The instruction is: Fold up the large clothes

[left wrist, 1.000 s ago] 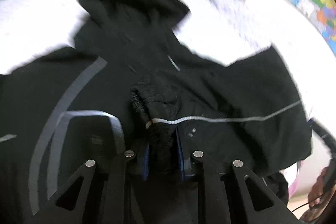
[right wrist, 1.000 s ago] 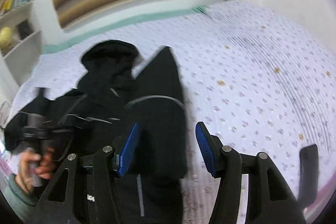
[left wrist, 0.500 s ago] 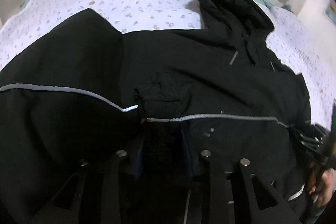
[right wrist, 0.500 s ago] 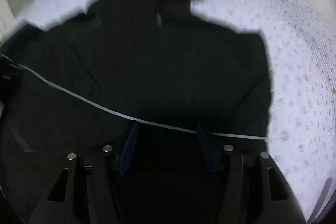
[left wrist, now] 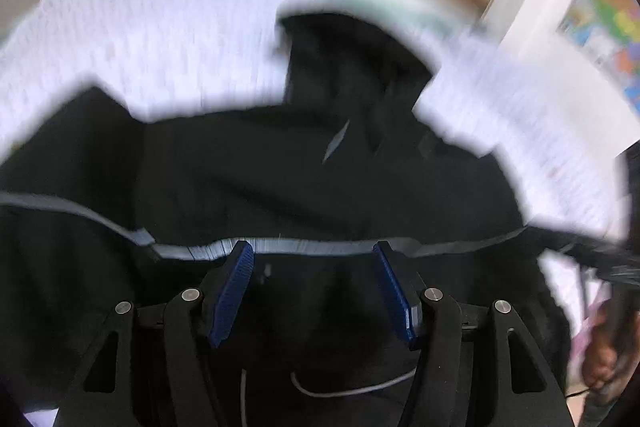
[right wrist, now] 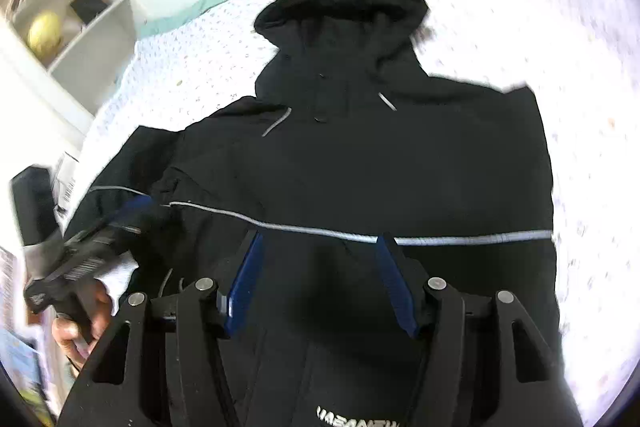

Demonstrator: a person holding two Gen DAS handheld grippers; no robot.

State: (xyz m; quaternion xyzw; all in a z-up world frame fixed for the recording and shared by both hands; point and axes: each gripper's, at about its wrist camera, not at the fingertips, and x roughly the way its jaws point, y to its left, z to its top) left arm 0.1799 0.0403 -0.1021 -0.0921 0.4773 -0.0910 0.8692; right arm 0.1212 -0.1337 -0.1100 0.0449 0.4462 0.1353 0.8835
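The left wrist view is smeared by motion: the bedspread, the black jacket and a colourful poster at the upper right edge show no sharp detail. The jacket's lower part runs off the bottom of both views, behind the gripper frames. In the right wrist view white lettering at the bottom edge is cut off and unreadable.

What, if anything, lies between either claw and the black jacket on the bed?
Nothing visible. The left claw and right claw both hang open directly over the black hooded jacket, only its own fabric below them. The left's jaws have just been opening.
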